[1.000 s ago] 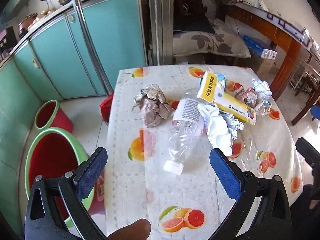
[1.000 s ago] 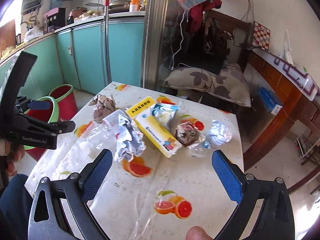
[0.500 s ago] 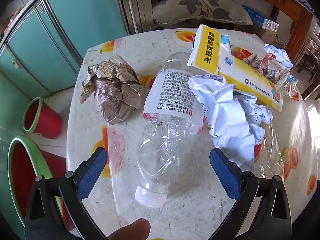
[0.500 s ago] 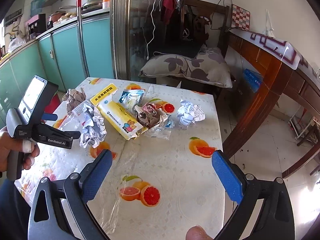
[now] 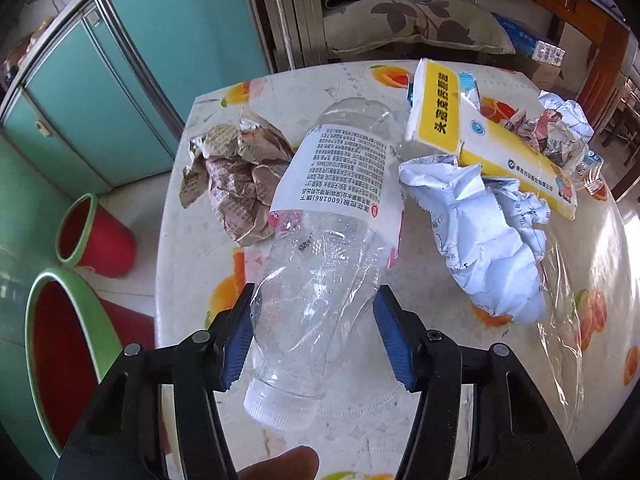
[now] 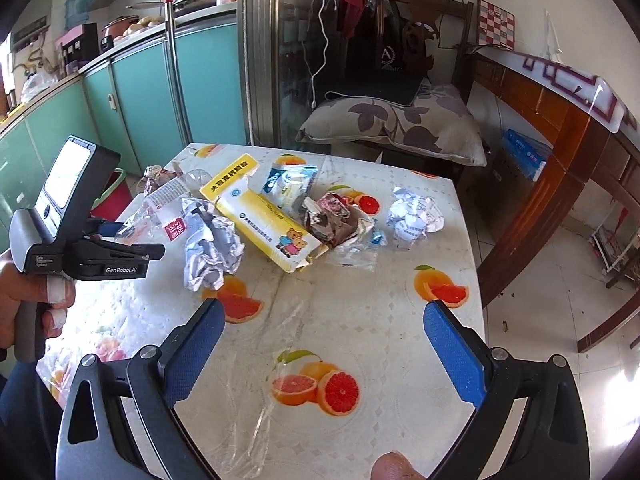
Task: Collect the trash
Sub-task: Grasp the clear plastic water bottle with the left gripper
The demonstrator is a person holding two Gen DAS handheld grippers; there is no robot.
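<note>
Evidently light and easily crushed, the empty plastic bottle (image 5: 320, 248) beside the crumpled paper (image 5: 480, 240) is being closed upon just above its cap by the left gripper (image 5: 316, 336), pads touching its thin, slippery shoulder, while the right gripper (image 6: 324, 344) is held wide and empty.

Hidden and cut-off parts

The left claw (image 5: 314, 334) covers both flanks of the bottle (image 5: 320, 248), so pad contact is hard to judge. The green-rimmed bin (image 5: 68, 344) runs off the left edge. The box (image 6: 262, 216) hides wrappers behind it; label print is too small to read.
</note>
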